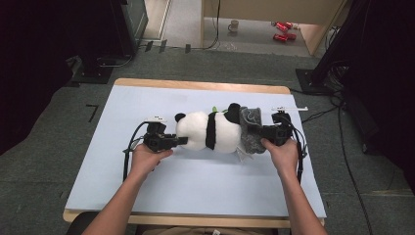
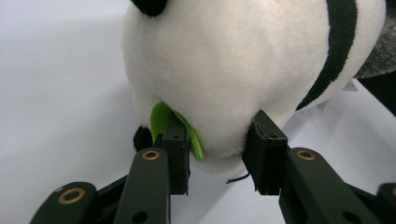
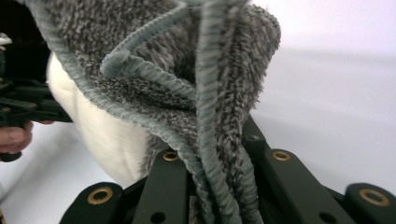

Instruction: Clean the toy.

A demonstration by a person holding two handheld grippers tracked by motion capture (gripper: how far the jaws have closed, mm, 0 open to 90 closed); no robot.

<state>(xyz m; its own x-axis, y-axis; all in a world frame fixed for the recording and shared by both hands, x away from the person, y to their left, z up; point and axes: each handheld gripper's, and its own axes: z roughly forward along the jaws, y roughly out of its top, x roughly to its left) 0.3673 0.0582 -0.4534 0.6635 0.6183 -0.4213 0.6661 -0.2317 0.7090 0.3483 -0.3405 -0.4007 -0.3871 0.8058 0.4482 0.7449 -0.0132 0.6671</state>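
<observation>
A white and black panda plush (image 1: 210,131) lies on its side mid-table. My left gripper (image 1: 183,140) comes at its left end. In the left gripper view the pads press into the white fur (image 2: 233,70), and the left pad also touches a green felt leaf (image 2: 161,119). A grey fuzzy knitted cloth (image 1: 249,120) covers the panda's right end. My right gripper (image 1: 257,132) is shut on it, with its cloth (image 3: 154,60) and corded edges bunched between the jaws of my right gripper (image 3: 215,154). White fur (image 3: 102,135) shows under the cloth.
A pale blue sheet covers the table (image 1: 195,186), whose wooden edge shows at the back and front. On the floor beyond are a mug (image 1: 234,25) and red cans (image 1: 283,30). Dark equipment stands at both sides, and cables (image 1: 342,147) trail to the right.
</observation>
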